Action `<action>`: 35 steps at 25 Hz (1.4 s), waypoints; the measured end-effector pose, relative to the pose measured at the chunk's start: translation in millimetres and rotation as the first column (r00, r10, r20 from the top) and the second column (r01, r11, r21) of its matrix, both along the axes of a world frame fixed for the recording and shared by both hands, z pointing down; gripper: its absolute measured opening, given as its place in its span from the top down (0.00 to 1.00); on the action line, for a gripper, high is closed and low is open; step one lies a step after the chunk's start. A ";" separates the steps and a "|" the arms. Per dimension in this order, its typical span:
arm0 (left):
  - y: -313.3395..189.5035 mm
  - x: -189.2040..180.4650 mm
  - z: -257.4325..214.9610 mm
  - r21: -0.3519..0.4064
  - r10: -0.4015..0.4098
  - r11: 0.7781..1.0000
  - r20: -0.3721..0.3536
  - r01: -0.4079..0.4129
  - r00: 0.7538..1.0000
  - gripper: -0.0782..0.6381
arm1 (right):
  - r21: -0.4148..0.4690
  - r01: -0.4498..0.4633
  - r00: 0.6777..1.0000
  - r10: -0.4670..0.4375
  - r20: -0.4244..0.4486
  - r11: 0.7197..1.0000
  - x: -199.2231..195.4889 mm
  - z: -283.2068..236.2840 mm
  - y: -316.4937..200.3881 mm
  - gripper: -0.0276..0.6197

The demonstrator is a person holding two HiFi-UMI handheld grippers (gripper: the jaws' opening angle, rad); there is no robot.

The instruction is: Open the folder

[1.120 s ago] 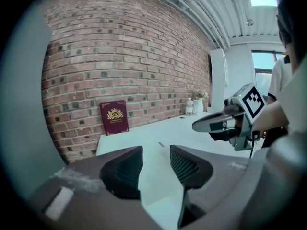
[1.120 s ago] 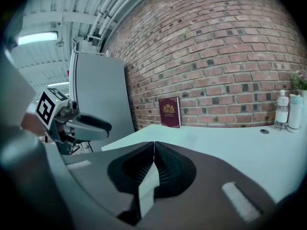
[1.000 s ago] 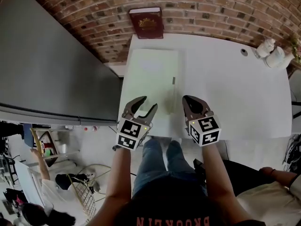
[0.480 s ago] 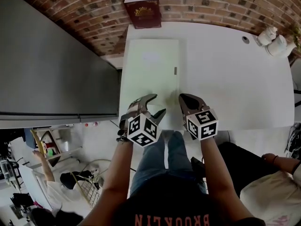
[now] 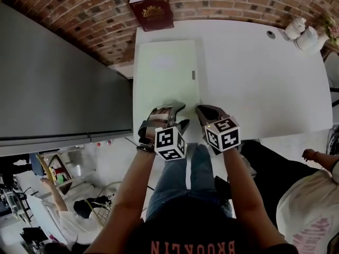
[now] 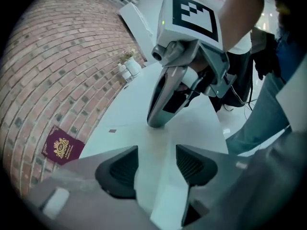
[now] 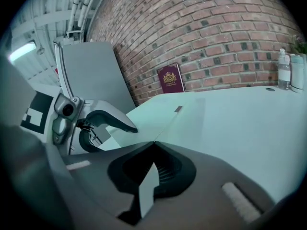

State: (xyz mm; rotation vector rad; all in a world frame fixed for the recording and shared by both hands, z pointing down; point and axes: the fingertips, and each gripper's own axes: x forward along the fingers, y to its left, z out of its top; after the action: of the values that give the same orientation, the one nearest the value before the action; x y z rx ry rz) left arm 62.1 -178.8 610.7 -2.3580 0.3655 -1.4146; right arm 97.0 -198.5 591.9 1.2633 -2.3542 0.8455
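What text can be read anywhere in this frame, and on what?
"BROOKLYN": shirt, upside down, cut by the frame edge.
Red book: gold crest and print, too small to read.
Folder tab: too small to tell.
Cubes: marker patterns only, no words.

Bright, even light from overhead; a strip lamp (image 7: 21,51) glows up by the ceiling. The white tabletop (image 5: 254,73) nearly washes out, shadows faint. Wide lenses bow the brick wall (image 6: 43,75), corners go black, and the closest fingers (image 6: 117,171) blur softly.
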 end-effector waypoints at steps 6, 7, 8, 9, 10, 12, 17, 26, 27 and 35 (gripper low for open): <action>-2.6 7.6 -5.2 0.065 0.062 0.996 -0.005 -0.062 0.998 0.68 | -0.052 -0.034 0.999 0.035 0.017 0.998 1.3 2.8 -0.5 0.96; -1.9 8.5 -5.7 0.069 0.074 0.995 -0.006 -0.073 0.997 0.69 | -0.063 -0.040 0.999 0.041 0.024 0.997 1.9 3.1 -0.9 0.96; -1.0 9.2 -6.6 0.072 0.084 0.994 -0.009 -0.083 0.996 0.71 | -0.073 -0.044 0.999 0.046 0.029 0.996 2.3 3.4 -1.2 0.96; 0.1 9.5 -7.7 0.071 0.089 0.994 -0.016 -0.088 0.996 0.73 | -0.081 -0.046 0.998 0.048 0.029 0.996 2.6 3.6 -1.1 0.96; 1.3 9.5 -9.2 0.066 0.091 0.994 -0.026 -0.089 0.996 0.74 | -0.085 -0.047 0.998 0.049 0.024 0.995 2.6 3.9 -0.7 0.96; 3.1 9.5 -12.4 0.047 0.085 0.995 -0.053 -0.083 0.995 0.77 | -0.090 -0.051 0.999 0.052 0.010 0.995 2.7 4.6 -0.1 0.96; 3.7 9.1 -21.3 -0.011 0.067 0.998 -0.108 -0.068 0.992 0.81 | -0.118 -0.066 0.998 0.066 -0.006 0.991 3.7 6.2 -0.1 0.96; 2.2 6.2 -39.2 -0.049 0.031 0.998 -0.173 -0.040 0.985 0.83 | -0.146 -0.076 0.994 0.064 -0.088 0.986 4.4 8.4 0.6 0.96; 2.2 5.6 -41.8 -0.046 0.029 0.998 -0.178 -0.038 0.984 0.83 | -0.147 -0.076 0.993 0.062 -0.097 0.986 4.7 8.2 0.7 0.96; 0.8 -5.3 -67.8 -0.041 -0.020 0.999 -0.259 0.010 0.966 0.83 | -0.173 -0.070 0.989 0.045 -0.143 0.982 4.9 9.4 0.2 0.96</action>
State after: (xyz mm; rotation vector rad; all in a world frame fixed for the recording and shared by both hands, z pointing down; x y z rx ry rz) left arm 56.8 -178.1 542.9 -2.5841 0.4286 -1.1285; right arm 101.9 -198.4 601.3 1.2778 -2.0932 0.9313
